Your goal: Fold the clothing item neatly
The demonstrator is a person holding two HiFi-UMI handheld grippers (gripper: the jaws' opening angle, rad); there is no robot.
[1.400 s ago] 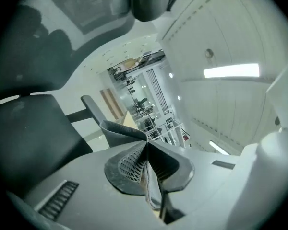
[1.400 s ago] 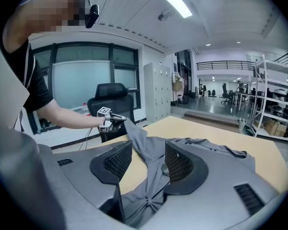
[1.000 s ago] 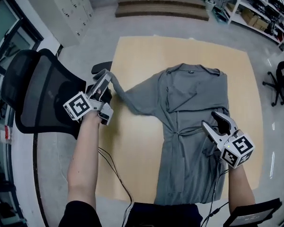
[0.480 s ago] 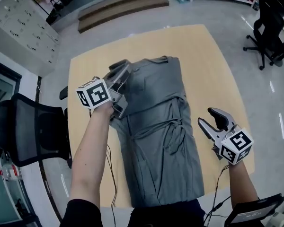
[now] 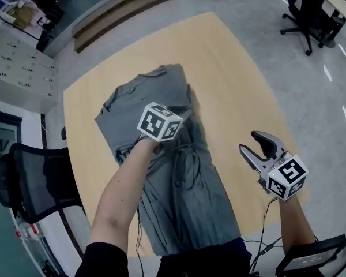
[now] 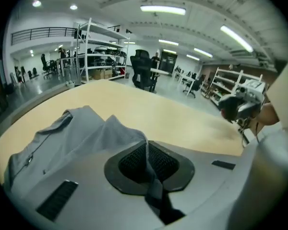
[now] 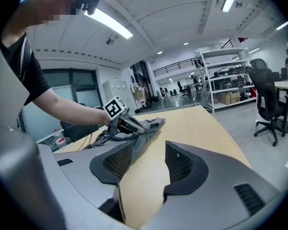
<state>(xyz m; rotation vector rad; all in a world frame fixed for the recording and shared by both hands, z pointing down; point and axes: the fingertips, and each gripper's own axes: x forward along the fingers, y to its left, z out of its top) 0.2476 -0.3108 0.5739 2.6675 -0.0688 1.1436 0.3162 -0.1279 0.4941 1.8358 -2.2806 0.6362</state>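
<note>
Plainly, the grey fabric garment lies lengthwise on the pale wooden desk, collar at the far end, hem reaching the near edge by the person. The left tongs are pinched together on a fold of that grey cloth, a strip of it running between the dark pads, above the garment's upper half near the collar. The right tongs stand wide with nothing between them, over bare desk to the garment's right, apart from it. A black mesh office chair stands beside the desk's left edge.
</note>
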